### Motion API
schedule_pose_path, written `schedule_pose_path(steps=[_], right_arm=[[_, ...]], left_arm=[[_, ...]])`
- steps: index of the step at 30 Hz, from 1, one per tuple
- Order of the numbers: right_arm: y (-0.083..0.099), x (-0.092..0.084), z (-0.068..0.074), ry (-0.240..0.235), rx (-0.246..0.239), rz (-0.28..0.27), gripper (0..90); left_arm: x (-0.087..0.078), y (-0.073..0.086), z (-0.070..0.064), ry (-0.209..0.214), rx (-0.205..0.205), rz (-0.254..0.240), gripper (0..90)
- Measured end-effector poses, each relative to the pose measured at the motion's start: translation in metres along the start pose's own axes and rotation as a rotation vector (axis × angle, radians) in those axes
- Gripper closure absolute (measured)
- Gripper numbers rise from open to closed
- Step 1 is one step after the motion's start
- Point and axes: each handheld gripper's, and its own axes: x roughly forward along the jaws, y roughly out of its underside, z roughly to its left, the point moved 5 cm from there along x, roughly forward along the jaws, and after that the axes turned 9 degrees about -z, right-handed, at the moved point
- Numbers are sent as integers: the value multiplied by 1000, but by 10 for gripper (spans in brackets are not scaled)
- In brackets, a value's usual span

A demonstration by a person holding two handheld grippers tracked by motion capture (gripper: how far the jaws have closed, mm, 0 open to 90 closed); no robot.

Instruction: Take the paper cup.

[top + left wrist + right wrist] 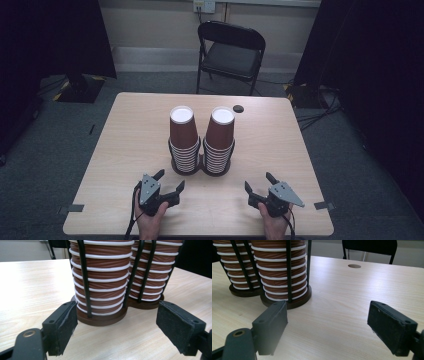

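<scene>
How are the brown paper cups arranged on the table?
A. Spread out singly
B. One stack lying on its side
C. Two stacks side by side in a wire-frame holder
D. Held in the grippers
C: two cup stacks stand upright in a black wire holder with round bases.

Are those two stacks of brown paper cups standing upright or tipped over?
Upright. Both cup stacks stand straight in their black wire holder, white bottoms facing up.
</scene>
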Motion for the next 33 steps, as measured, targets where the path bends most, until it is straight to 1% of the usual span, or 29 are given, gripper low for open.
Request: schedule_pose_path(steps=[1,4,6,7,11,12,13,14,15,17,19,20,23,24,26,27,28,29,30,31,32,33], right_arm=[[0,0,0,-1,1,-4,157],[0,-1,0,3,-1,-7,159],[0,-1,1,3,-7,-9,161],[0,-1,1,2,-9,-9,166],[0,-1,1,3,-12,-14,167],[-1,-2,1,4,-13,-20,167],[-1,-2,1,4,-13,-20,167],[-1,-2,2,4,-17,-22,167],[-1,-2,2,3,-18,-23,166],[-1,-2,2,9,-22,-28,166],[-1,-3,2,9,-22,-29,166],[-1,-3,2,12,-18,-30,167],[-1,-3,1,9,-15,-28,167],[-1,-3,1,6,-14,-28,167],[-1,-3,1,4,-14,-30,167],[-1,-3,1,3,-14,-29,167],[-1,-3,1,2,-14,-29,167],[-1,-3,2,1,-15,-28,167],[-1,-3,2,1,-16,-29,167],[-1,-3,2,3,-18,-30,167],[-1,-3,2,3,-17,-30,167],[-1,-3,2,3,-17,-30,167]], left_arm=[[0,0,0,8,2,-1,171],[-1,0,0,8,-11,2,166],[-2,-2,-2,14,6,10,166],[-2,-2,-3,20,0,7,165],[-4,-5,-8,29,20,2,166],[-5,-8,-11,37,21,-5,171],[-5,-8,-11,37,21,-5,172],[-6,-11,-13,28,23,-26,174],[-6,-13,-14,37,30,-31,176],[-5,-16,-16,42,38,-32,189],[-6,-17,-17,43,35,-35,190],[-8,-21,-19,55,33,-40,192],[-8,-23,-21,57,34,-44,204],[-8,-26,-22,85,22,-40,206],[-8,-28,-22,94,27,-35,211],[-8,-29,-23,103,19,-34,212],[-8,-31,-24,114,25,-37,212],[-8,-32,-26,116,35,-39,216],[-8,-33,-27,117,52,-38,227],[-7,-34,-28,129,67,-40,235],[-6,-35,-30,141,76,-42,235],[-6,-35,-30,141,76,-42,235]])
